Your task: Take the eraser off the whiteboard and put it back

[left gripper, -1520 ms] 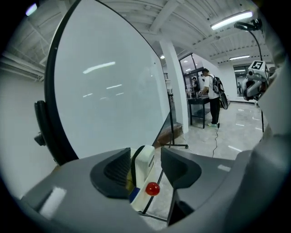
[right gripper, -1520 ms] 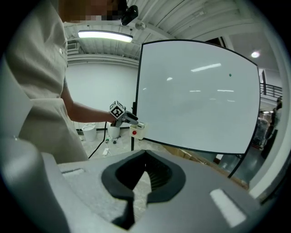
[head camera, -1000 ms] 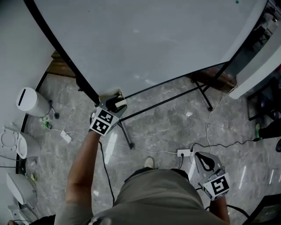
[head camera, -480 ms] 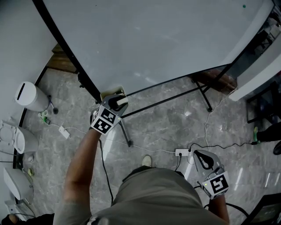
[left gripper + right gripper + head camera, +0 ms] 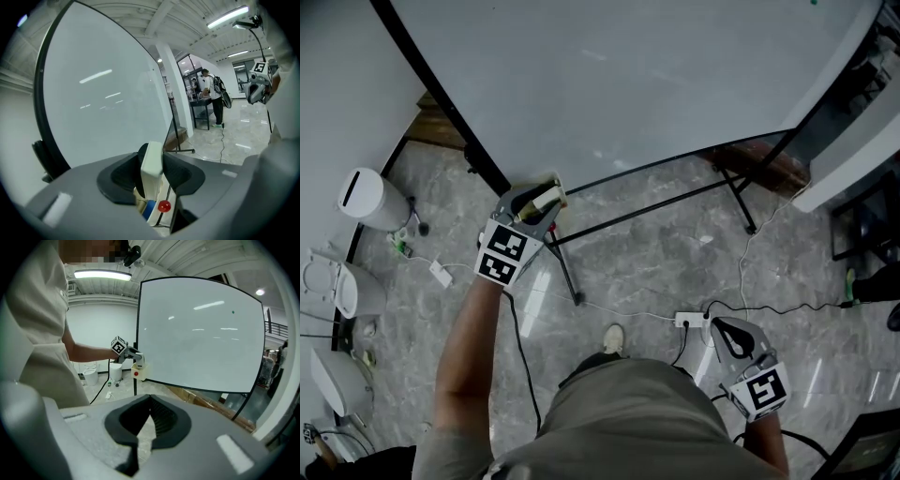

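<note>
The eraser (image 5: 153, 174), a cream block, stands on edge between the pads of my left gripper (image 5: 151, 159), which has just been closing and is now shut on it. Under it sits a cream holder (image 5: 151, 216) with a red knob and something blue inside. In the head view the left gripper (image 5: 540, 200) holds the eraser (image 5: 548, 196) at the lower left corner of the whiteboard (image 5: 628, 84). The right gripper view shows that holder (image 5: 139, 373) on the whiteboard's (image 5: 201, 329) corner. My right gripper (image 5: 727, 335) hangs low at the right, shut and empty.
The whiteboard's black stand legs (image 5: 565, 274) reach across the marble floor. A power strip (image 5: 694, 321) with cables lies near my foot. A white bin (image 5: 370, 199) stands at the left. Far off, a person (image 5: 214, 97) stands at a table.
The left gripper has risen from the holder at the board's corner, carrying the eraser up with it. The right gripper has stayed where it was.
</note>
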A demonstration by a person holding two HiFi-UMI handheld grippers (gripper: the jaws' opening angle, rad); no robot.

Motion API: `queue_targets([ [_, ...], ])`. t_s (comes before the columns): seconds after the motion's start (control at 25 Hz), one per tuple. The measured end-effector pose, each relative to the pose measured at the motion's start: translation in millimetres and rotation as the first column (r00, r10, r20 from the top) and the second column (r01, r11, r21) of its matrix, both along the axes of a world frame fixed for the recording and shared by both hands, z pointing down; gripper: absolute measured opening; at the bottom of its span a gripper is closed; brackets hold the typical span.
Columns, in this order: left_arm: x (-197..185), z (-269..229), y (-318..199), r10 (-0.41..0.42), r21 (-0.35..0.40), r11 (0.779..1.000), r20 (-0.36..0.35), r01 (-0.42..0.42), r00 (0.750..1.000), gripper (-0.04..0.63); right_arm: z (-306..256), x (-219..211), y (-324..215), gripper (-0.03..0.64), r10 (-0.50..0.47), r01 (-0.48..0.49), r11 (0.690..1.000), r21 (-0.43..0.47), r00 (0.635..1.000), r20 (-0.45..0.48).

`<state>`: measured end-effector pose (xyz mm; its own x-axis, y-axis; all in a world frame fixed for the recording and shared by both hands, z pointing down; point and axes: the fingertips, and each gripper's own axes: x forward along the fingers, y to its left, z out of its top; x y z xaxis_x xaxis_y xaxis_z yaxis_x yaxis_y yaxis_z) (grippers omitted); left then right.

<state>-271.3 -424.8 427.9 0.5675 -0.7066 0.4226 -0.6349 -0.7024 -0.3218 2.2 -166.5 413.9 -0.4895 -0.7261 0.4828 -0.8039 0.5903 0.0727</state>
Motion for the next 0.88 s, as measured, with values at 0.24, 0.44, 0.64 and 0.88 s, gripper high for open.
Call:
queue_targets([
  [0.24,7.8,-54.5,44.9,-0.053,0.051,0.997,-0.082,0.057,0.995,0.173,0.6,20.7,23.9,0.003,-0.042,0.041,0.998,0.038,0.999,0.022],
  [0.44,20.3,-94.4,101.1,-0.085,0.086,0.992,-0.138,0.097,0.987,0.172,-0.1,38.6,49.3,0.003,-0.08,0.078,0.996,0.047,0.996,0.037],
  [0.64,44.3,-122.3,176.7,-0.111,0.102,0.986,-0.183,0.131,0.977,0.172,-0.2,61.8,82.8,0.003,-0.127,0.124,0.991,0.057,0.991,0.05],
  [0.88,75.9,-137.0,263.9,-0.137,0.104,0.981,-0.226,0.164,0.964,0.172,1.3,80.6,123.5,0.003,-0.189,0.186,0.981,0.054,0.98,0.06],
])
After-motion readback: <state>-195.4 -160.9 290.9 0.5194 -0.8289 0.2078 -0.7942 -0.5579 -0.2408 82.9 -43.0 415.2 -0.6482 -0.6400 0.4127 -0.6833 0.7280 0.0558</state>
